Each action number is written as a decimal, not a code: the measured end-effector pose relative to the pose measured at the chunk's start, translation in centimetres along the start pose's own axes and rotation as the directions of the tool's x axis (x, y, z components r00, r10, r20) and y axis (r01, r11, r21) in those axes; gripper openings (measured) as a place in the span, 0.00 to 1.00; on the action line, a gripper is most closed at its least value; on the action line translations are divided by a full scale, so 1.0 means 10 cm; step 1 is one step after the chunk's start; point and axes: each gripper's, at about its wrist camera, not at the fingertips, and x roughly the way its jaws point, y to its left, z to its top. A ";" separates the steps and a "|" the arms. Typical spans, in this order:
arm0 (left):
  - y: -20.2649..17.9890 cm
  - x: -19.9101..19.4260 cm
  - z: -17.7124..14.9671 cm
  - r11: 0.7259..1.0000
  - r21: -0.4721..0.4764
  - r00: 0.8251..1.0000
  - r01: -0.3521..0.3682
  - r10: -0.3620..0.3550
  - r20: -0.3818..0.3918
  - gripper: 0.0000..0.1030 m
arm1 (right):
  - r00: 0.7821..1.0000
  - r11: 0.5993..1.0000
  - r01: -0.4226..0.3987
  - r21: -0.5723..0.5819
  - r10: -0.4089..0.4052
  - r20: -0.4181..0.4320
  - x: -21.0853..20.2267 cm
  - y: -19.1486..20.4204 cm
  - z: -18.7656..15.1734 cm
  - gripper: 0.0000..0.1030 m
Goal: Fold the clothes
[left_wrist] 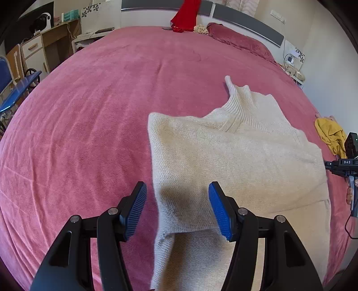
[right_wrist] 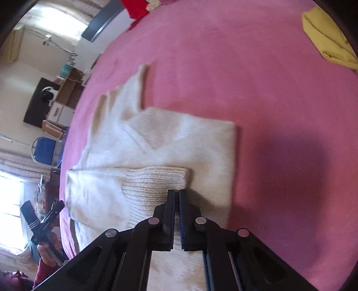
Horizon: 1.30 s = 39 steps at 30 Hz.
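Cream knit sweater point(left_wrist: 235, 152) spread flat on the pink bed cover point(left_wrist: 89, 125), sleeves folded in over the body, ribbed turtleneck collar point(left_wrist: 240, 105) poking out at the far end. Left hand-held gripper point(left_wrist: 177, 208) hovering right over the sweater's near corner, blue pads point(left_wrist: 220, 212) spread wide apart, nothing pinched, knit just lying below the gap. Right hand-held gripper point(right_wrist: 176, 215) clenched tight, tips right at the ribbed cuff point(right_wrist: 154, 185) of the folded-in sleeve; can't tell if any knit is actually caught between the pads, looks like none. Off to the right of the right hand-held gripper, a crumpled yellow garment point(right_wrist: 329, 38) near the bed's edge, well clear of the sweater. Far ahead of the left one, something red point(left_wrist: 185, 15) hanging by the headboard next to a pink pillow point(left_wrist: 241, 42).
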 end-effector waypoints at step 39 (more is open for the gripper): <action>-0.12 -0.17 -0.08 1.000 0.028 1.000 0.010 -0.011 0.007 0.61 | 0.979 0.966 0.202 -0.163 -0.193 0.070 -0.03 0.40 -0.04 0.06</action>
